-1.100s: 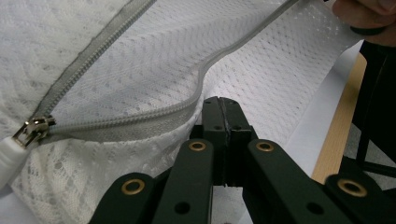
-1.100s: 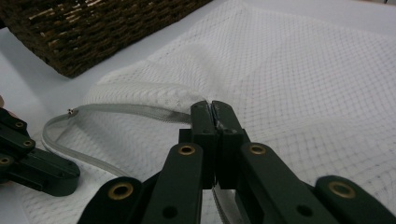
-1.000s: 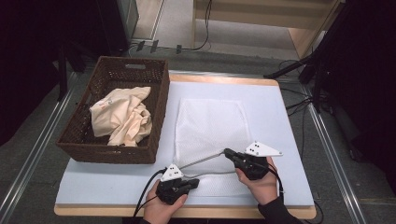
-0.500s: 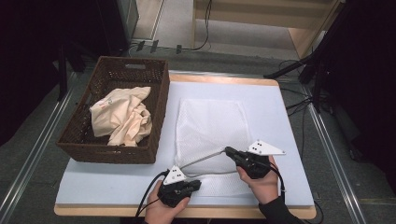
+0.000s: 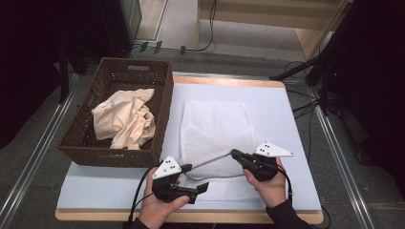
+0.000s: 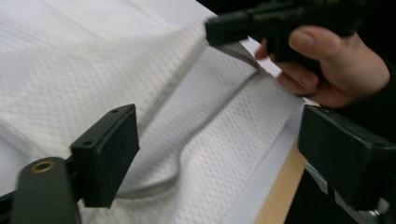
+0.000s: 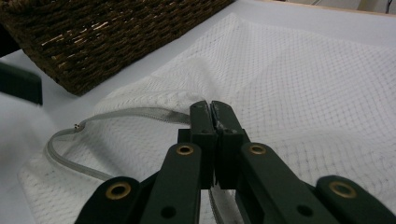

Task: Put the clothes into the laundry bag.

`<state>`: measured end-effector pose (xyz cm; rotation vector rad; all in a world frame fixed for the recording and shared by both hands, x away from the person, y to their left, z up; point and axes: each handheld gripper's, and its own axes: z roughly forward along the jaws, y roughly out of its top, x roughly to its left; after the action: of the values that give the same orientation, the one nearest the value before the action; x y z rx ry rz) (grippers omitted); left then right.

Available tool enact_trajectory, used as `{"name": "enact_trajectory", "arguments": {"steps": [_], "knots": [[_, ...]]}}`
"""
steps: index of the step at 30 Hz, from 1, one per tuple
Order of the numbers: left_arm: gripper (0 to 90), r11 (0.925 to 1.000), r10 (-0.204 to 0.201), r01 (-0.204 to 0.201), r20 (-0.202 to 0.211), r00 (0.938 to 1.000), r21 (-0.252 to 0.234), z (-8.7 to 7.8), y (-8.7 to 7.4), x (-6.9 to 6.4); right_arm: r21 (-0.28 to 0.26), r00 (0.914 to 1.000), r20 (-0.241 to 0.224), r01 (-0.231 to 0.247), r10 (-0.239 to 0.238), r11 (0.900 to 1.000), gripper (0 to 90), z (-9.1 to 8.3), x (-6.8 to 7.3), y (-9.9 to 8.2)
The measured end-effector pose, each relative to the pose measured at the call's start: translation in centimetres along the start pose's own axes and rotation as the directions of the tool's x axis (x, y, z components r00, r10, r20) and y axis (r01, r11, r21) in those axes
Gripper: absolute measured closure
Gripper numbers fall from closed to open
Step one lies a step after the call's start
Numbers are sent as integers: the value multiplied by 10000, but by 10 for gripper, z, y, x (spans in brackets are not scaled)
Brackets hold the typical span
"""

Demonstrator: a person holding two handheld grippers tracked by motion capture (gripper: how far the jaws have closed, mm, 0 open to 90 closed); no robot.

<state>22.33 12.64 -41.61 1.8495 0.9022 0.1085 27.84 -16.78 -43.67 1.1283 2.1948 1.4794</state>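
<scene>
A white mesh bag (image 5: 215, 129) lies flat on the pale mat, its grey zipper edge (image 7: 135, 112) open at the near end. My right gripper (image 5: 235, 153) is shut on that zipper edge and holds it slightly raised; the right gripper view has its jaws (image 7: 212, 114) pressed together on the mesh. My left gripper (image 5: 195, 177) hovers at the bag's near left corner. Its jaws have just been opening and stand wide apart (image 6: 224, 154). The zipper (image 6: 159, 182) and mesh lie below them, untouched. The right gripper (image 6: 224, 28) and its hand appear beyond.
A dark wicker basket (image 5: 119, 81) stands at the left on the mat (image 5: 296, 124) and holds a crumpled cream cloth (image 5: 124, 119). Its side (image 7: 116, 28) rises close behind the bag. The table's wooden front edge runs just below both hands.
The left gripper has opened and lifted a little off the bag's near corner. The right gripper has stayed still, shut on the zipper edge.
</scene>
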Motion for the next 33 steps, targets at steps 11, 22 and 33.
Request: {"name": "enact_trajectory", "arguments": {"steps": [11, 22, 33], "knots": [[44, 9974, 54, -104, -705, 9975, -709, -12, 44, 19, 87, 9999, -84, 59, -59, 9999, 890, 1, 1, 0], [11, 9954, -81, -82, -1678, 9858, -960, -11, 75, 48, 195, 9998, -162, 83, -80, 9998, 890, 2, 2, -1], [0, 9862, -1019, 657, -2442, 9644, -1521, -22, 104, 89, 259, 9998, -120, 185, -182, 9995, 894, 4, 2, -3]]}}
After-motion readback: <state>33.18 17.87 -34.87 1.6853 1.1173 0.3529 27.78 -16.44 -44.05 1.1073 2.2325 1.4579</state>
